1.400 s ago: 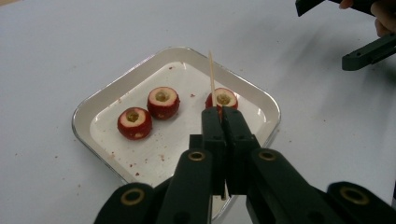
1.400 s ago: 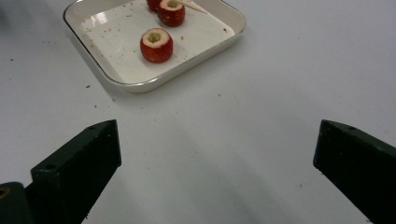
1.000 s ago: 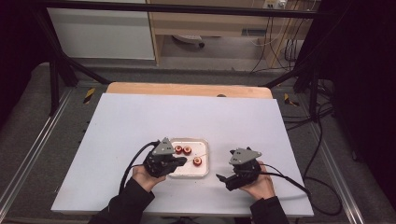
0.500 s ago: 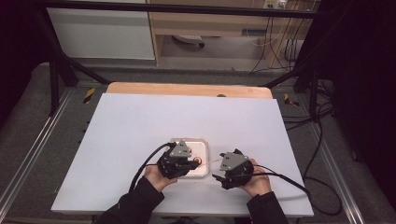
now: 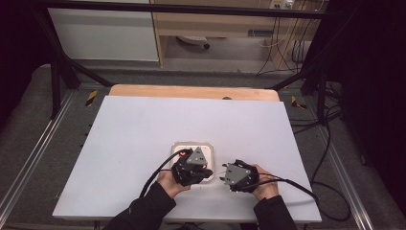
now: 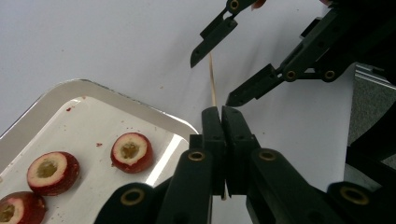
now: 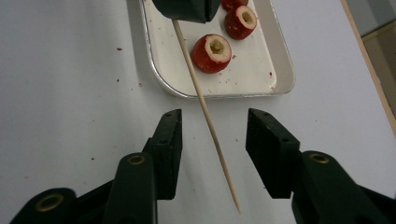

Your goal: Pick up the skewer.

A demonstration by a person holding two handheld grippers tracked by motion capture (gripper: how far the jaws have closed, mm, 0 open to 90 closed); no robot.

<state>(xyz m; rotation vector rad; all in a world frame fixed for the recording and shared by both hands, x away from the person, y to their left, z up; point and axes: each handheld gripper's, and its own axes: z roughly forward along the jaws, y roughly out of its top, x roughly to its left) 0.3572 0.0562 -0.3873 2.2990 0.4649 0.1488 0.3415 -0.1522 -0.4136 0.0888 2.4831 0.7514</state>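
Skewer (image 7: 205,112) clamped in left hand-held gripper (image 6: 221,116), jaws shut on it, over white surface (image 5: 143,139) just beside tray (image 7: 280,70). Right hand-held gripper (image 7: 212,140) wide, jaws either side of skewer, not touching. Cored red fruit (image 7: 212,53) in tray.

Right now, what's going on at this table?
A person is working with a thin wooden skewer beside a small white tray of cored red fruit pieces. The left gripper has its jaws shut on the skewer, holding it out over the table. The right gripper is open, its jaws on either side of the skewer's free end, not touching it. No fruit is on the skewer yet.
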